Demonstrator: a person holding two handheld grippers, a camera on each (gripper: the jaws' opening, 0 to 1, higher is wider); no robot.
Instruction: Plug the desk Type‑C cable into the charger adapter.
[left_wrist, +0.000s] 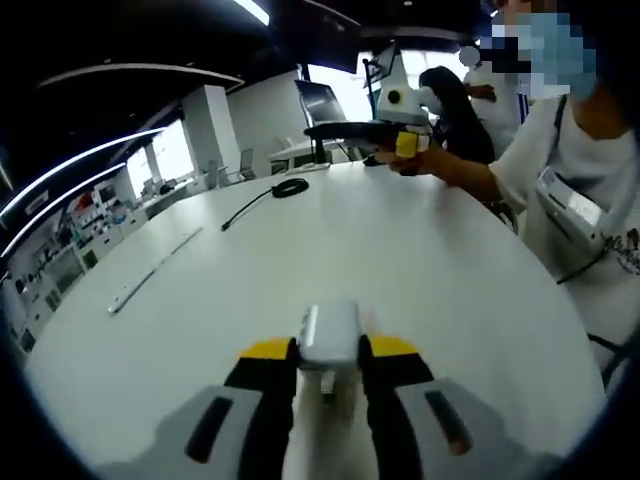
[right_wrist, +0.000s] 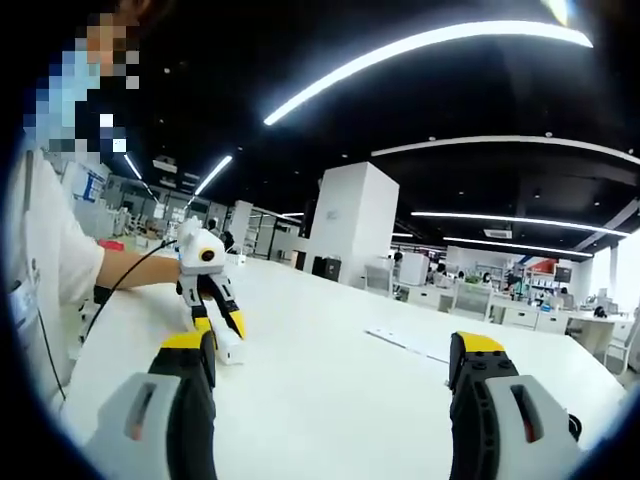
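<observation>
A white charger adapter (left_wrist: 330, 338) is clamped between the black, yellow-tipped jaws of my left gripper (left_wrist: 330, 348), low over the white table (left_wrist: 420, 260). A black Type-C cable (left_wrist: 262, 200) lies far across the table with a small coil at its far end. A person's hand holds my right gripper (left_wrist: 360, 130) at the far edge, beyond the cable. In the right gripper view my right gripper (right_wrist: 335, 350) stands wide open with nothing between its jaws. The left gripper (right_wrist: 215, 305) shows at the left there, with the adapter (right_wrist: 229, 347) at its tip.
A thin white strip (left_wrist: 155, 270) lies on the table's left part and is the strip (right_wrist: 405, 345) ahead in the right gripper view. A person in white (left_wrist: 580, 200) stands along the table's right side. Desks, chairs and a monitor fill the room behind.
</observation>
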